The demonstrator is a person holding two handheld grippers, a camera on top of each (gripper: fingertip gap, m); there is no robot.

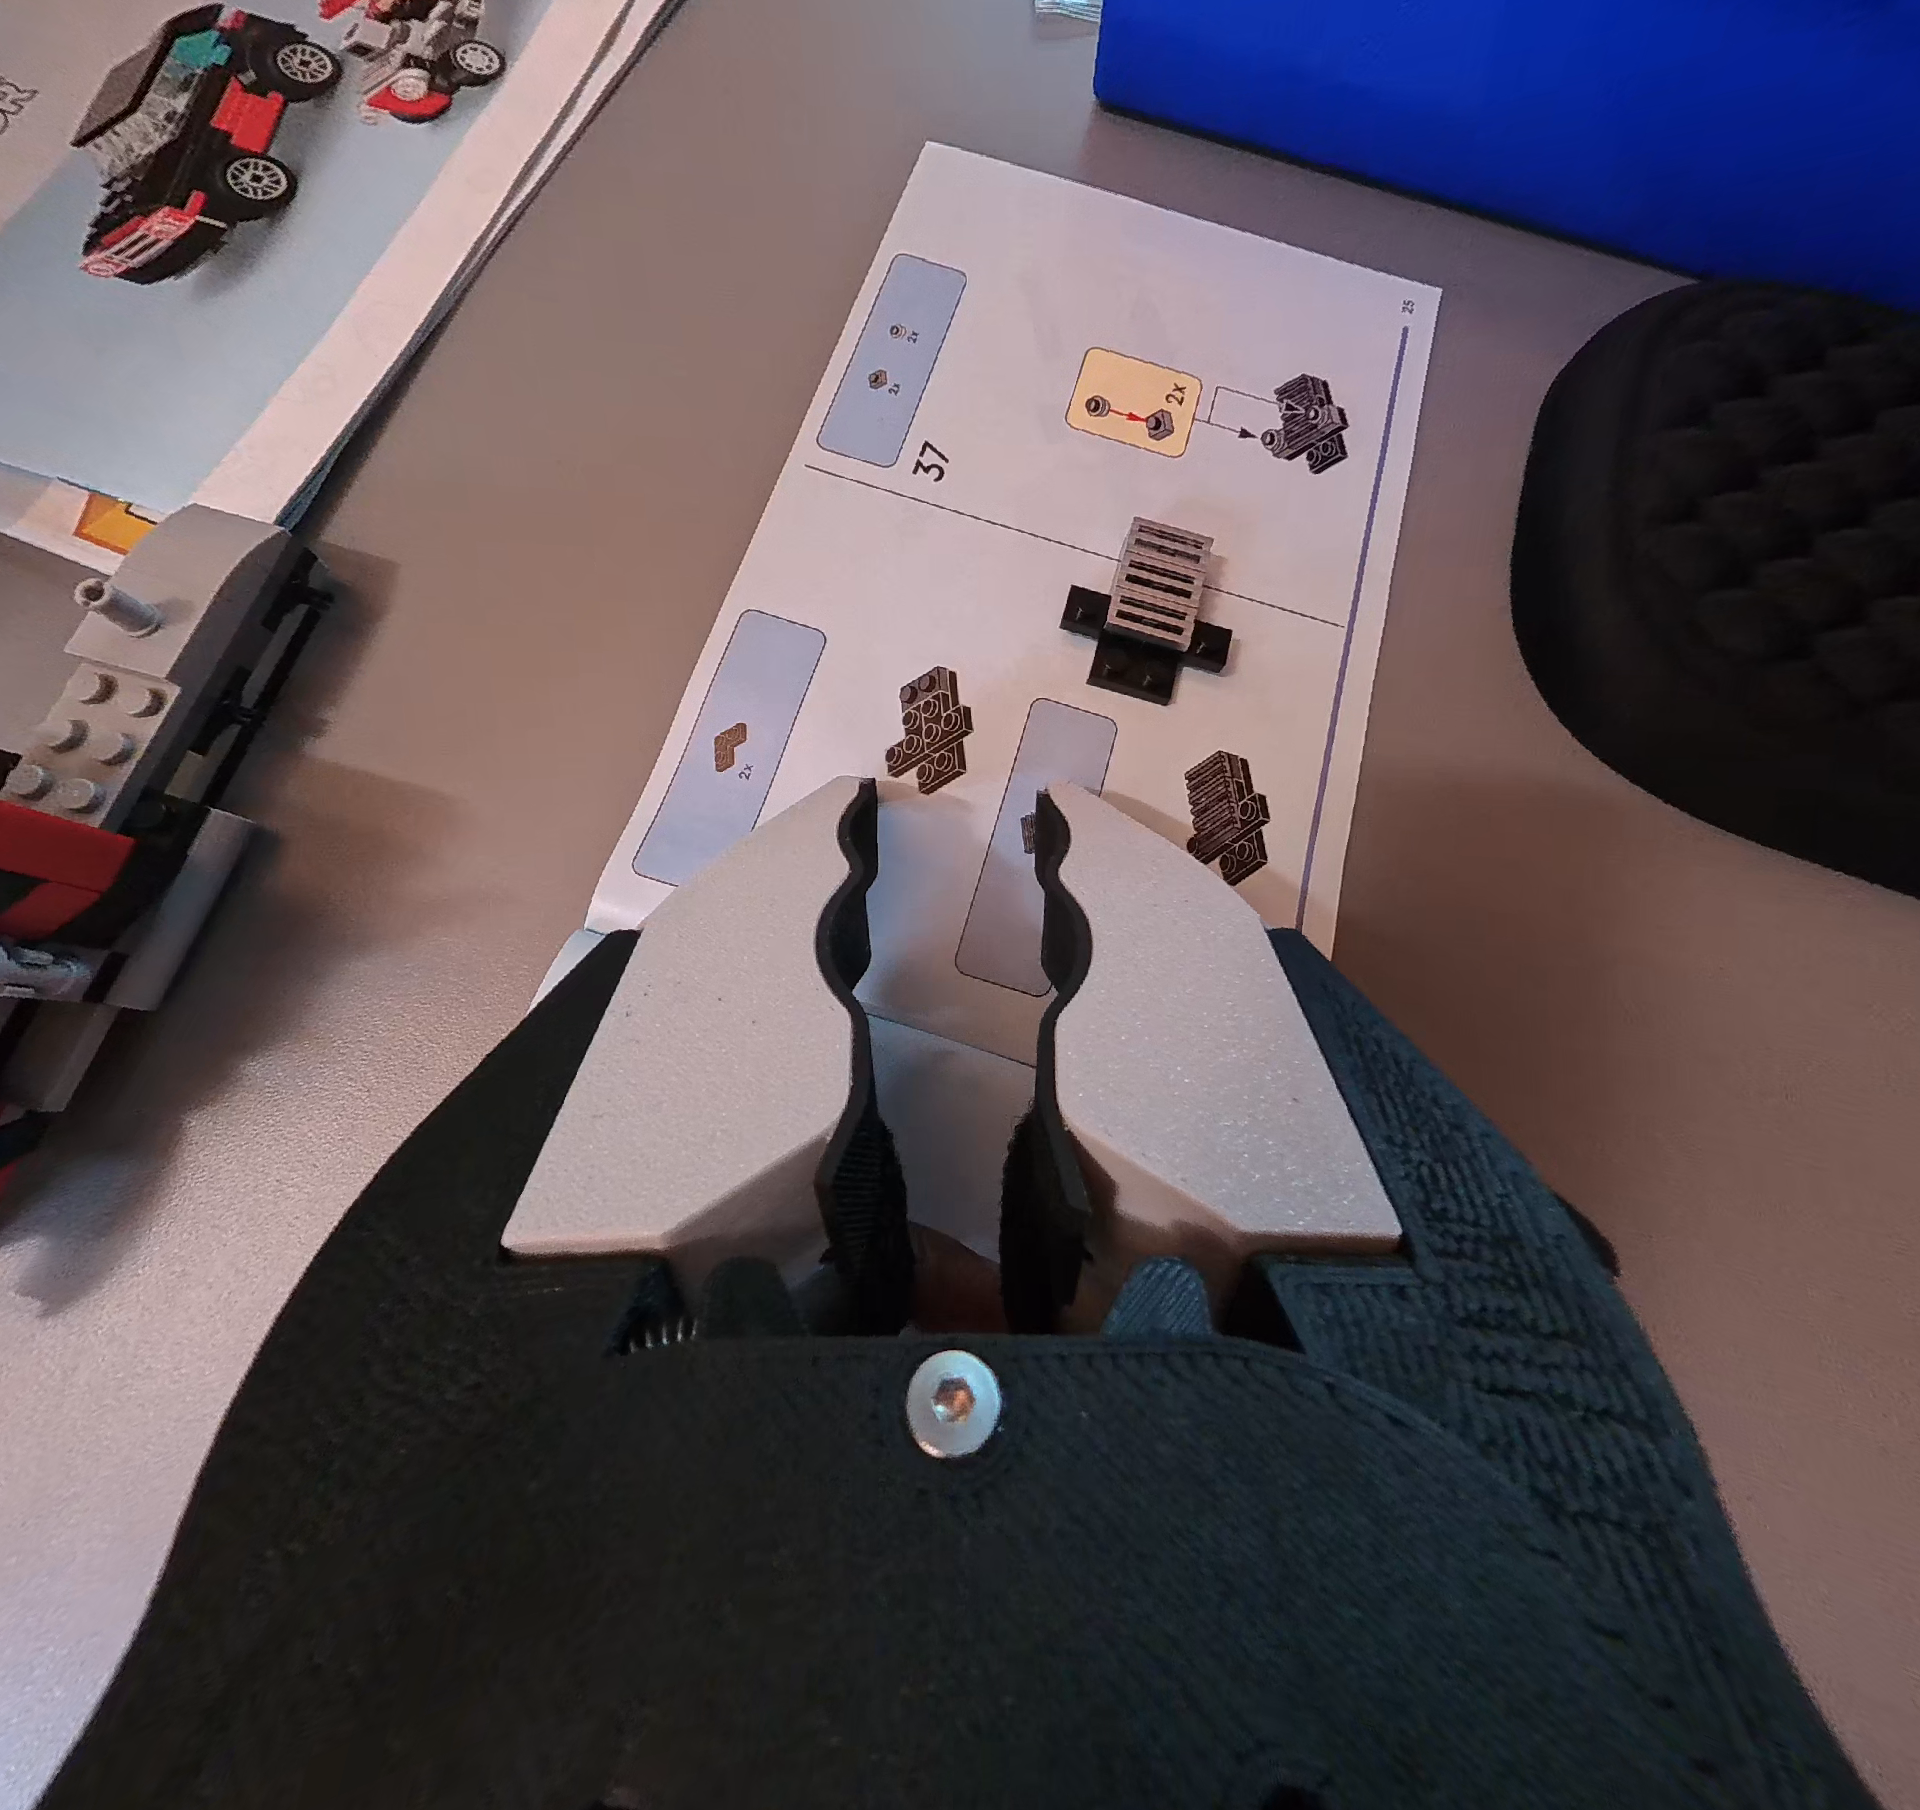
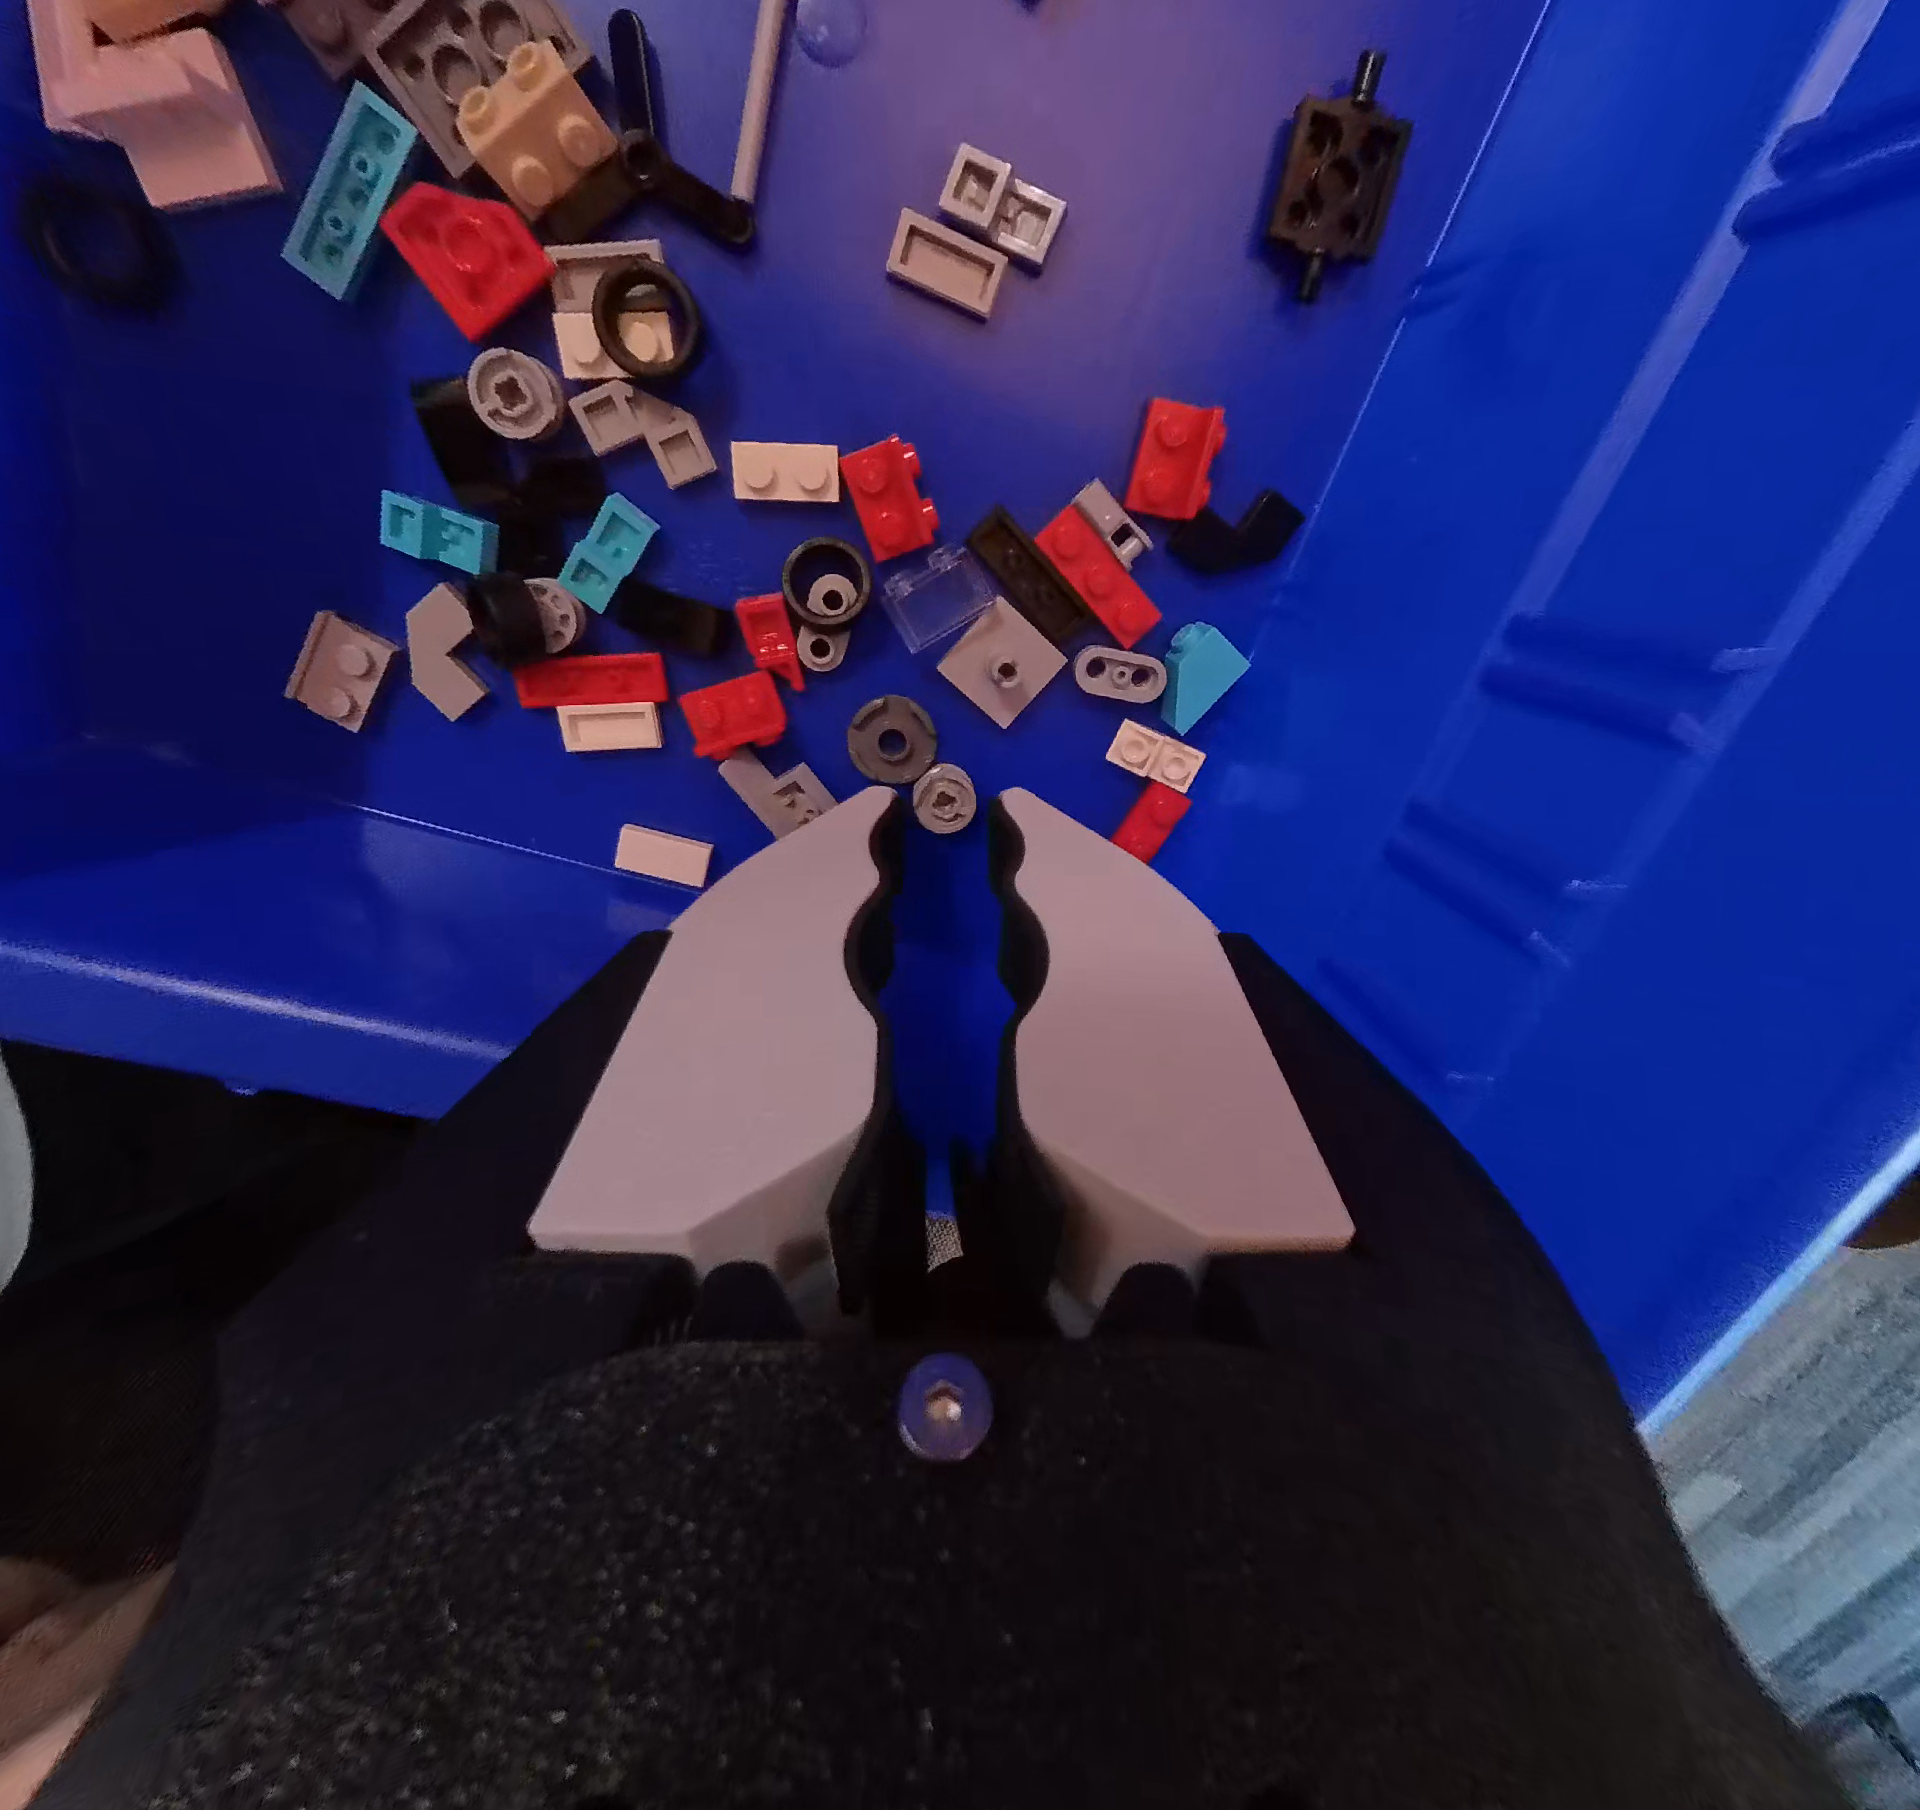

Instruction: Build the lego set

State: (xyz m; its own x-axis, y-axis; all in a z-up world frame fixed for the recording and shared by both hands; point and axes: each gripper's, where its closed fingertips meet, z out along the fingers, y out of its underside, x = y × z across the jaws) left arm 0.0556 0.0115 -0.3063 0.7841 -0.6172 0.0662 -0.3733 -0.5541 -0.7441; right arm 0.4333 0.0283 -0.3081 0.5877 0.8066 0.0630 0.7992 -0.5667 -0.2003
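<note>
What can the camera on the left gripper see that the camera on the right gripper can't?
Only the left wrist view shows the white instruction sheet, the small black-and-grey brick assembly sitting on it, the half-built grey and red car, the booklets and the open left gripper.

Only the right wrist view shows loose bricks, like the small round grey piece just ahead of the open right gripper.

Both show the blue plastic bin: outside on the left, inside on the right.

Grey tabletop (image 1: pixel 727 326), black textured pad (image 1: pixel 1745 555) at its right side, grey mottled carpet (image 2: pixel 1787 1511), soft warm indoor light
</note>
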